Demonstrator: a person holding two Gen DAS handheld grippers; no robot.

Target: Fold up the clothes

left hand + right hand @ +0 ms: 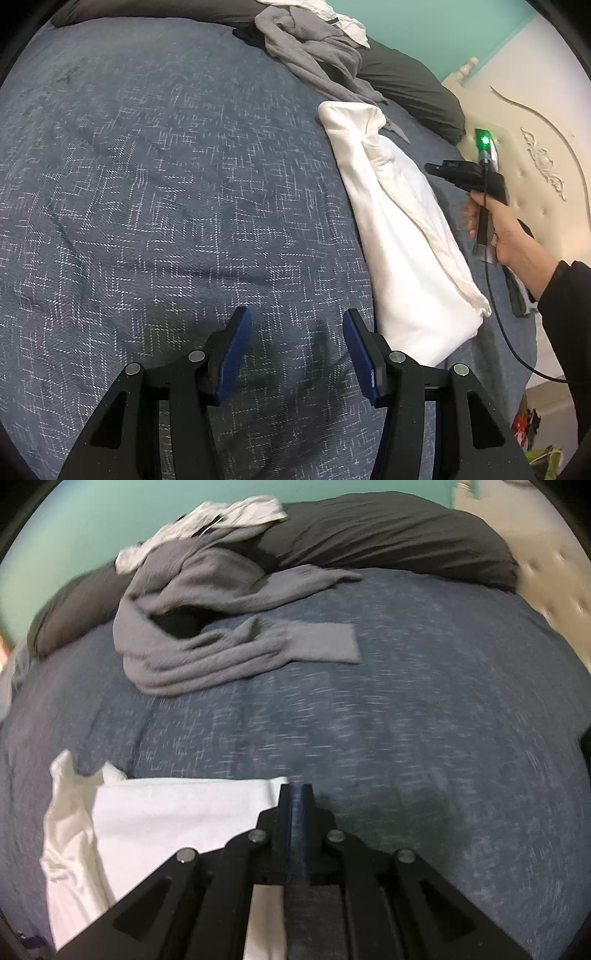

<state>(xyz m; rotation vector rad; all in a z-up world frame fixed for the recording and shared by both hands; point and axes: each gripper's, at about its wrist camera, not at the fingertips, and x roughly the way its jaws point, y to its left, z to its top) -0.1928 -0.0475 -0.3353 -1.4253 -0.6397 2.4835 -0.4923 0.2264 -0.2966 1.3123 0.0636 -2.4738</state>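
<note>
One folded white garment (402, 236) is seen on the bed (166, 177). One grey garment (207, 642) and one pale cloth (207, 520) are heaped by two dark pillows (388, 531). Two grippers are counted.

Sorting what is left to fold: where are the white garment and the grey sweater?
white garment (402, 236), left wrist view, middle of the folded cloth
grey sweater (207, 642), right wrist view, crumpled body
</note>
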